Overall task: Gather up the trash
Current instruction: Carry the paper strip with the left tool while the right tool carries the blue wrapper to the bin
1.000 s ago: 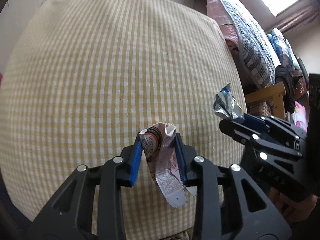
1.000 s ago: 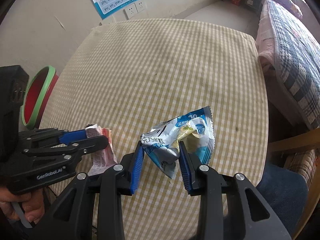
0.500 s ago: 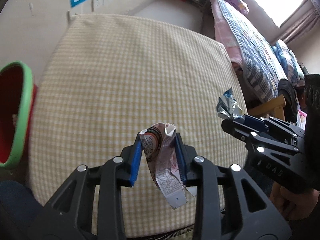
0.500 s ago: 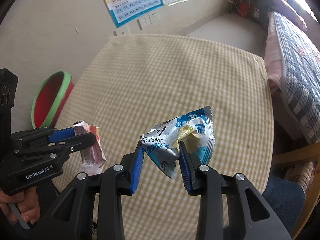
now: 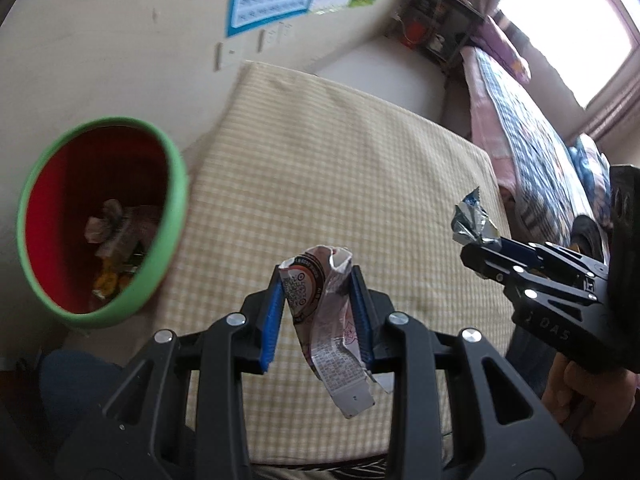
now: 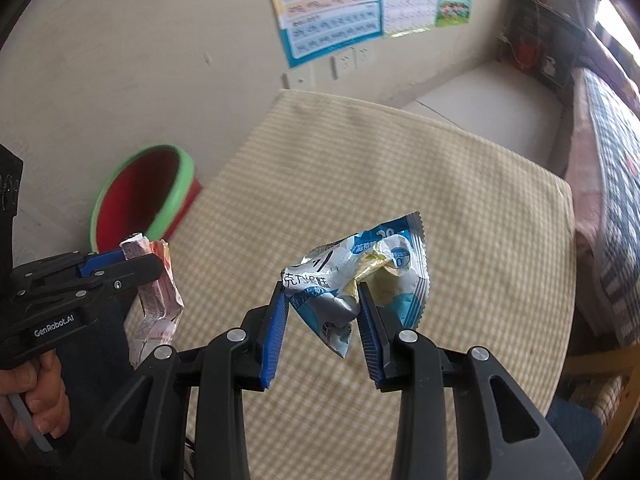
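Far left, beside the table, your red bin with the green rim sits on the floor, tipped toward you, scraps already at its bottom. Your left gripper angles steeply down, blue pads pinching a crumpled pink wrapper, its printed tail dangling below the jaws, a round code on its front. In the right wrist view your left hand wraps the handle, and the body reads "GenRobot.AI". Moving right, your right gripper also points steeply down, pads clamped on a crinkled blue-and-silver snack packet with Chinese print I can't fully read. Both pieces hang above the yellow checked tablecloth, bare under them. On the far wall there's a blue-bordered chart with rows of letters and a few sockets below it. Far right, a bed with a plaid quilt under a bright window.
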`<state>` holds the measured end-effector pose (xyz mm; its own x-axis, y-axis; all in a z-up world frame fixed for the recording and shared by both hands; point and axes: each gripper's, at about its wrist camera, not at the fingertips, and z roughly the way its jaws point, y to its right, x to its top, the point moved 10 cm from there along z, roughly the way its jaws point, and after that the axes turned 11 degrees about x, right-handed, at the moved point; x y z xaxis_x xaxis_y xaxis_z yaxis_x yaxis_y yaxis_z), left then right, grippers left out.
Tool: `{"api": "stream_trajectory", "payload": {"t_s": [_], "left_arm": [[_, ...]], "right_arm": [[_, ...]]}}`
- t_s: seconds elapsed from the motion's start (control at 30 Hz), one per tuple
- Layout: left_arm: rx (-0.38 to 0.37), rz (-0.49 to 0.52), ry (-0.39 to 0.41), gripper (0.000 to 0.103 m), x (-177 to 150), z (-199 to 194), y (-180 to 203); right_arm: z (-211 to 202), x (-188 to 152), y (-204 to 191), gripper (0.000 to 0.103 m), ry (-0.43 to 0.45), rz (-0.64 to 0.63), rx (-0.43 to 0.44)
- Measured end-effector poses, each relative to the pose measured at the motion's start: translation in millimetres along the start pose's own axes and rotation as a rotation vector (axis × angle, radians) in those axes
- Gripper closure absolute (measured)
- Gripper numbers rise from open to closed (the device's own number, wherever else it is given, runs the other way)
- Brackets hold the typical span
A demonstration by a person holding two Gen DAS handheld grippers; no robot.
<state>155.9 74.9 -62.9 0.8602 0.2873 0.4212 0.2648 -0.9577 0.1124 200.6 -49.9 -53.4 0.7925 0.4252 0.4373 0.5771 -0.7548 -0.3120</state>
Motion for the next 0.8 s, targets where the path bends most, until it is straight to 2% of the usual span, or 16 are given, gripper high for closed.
{"api": "stream_trajectory", "payload": {"t_s": [0.53, 0.8], "left_arm": [[0.092, -0.167, 0.059, 0.073, 21.5, -20.6, -115.3], [0.145, -0.247, 0.085, 0.073, 35.5, -28.7, -180.9]], "right_arm": [[41.8, 50.5, -102.4, 0.069, -0.014, -0.166, 0.090], [74.6, 78.7, -166.4, 0.069, -0.029, -0.254, 0.155]]}}
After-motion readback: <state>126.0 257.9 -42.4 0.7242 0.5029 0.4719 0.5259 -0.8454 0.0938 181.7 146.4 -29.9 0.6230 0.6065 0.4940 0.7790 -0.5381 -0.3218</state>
